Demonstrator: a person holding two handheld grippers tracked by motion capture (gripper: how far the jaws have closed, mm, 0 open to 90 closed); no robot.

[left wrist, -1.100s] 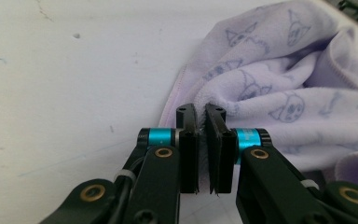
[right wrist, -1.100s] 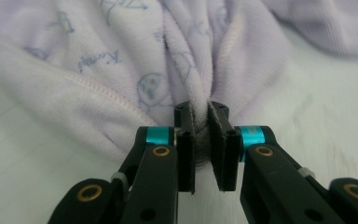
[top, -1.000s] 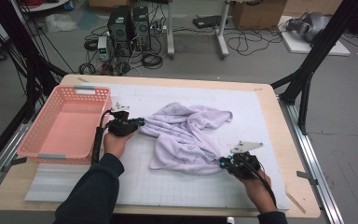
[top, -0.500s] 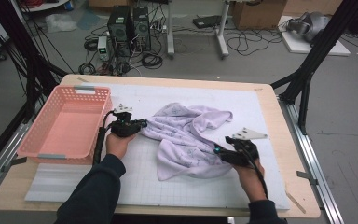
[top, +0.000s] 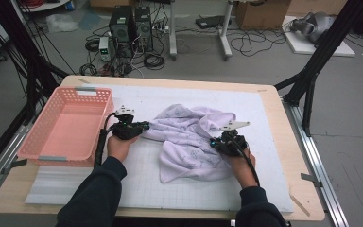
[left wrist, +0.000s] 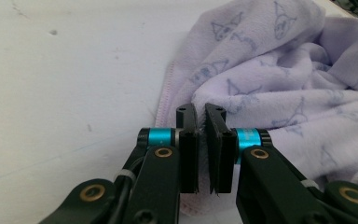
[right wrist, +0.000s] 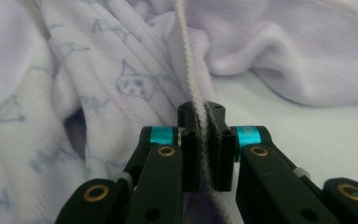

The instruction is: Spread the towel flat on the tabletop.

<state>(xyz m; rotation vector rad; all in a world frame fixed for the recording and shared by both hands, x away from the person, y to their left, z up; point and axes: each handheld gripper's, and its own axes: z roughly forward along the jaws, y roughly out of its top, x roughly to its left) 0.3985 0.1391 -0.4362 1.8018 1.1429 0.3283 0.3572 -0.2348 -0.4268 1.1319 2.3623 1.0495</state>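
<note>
- We see the left gripper (left wrist: 201, 116) with its jaws closed on a fold at the edge of the lilac towel (left wrist: 279, 79).
- The right gripper (right wrist: 202, 114) pinches the towel's stitched hem; its jaws have just been opening and closing again, hem between them.
- The towel lies crumpled on the white mat (top: 274, 113), between both hands.
- A pink basket (top: 64, 125) stands left of the left hand (top: 119, 146), probably not touching it.

Both grippers, left gripper (left wrist: 201, 154) and right gripper (right wrist: 201, 149), are black with cyan bands and brass-coloured rivets. Each carries a grey three-cornered plate and black cable. The sleeves (top: 94, 198) are dark navy.
</note>
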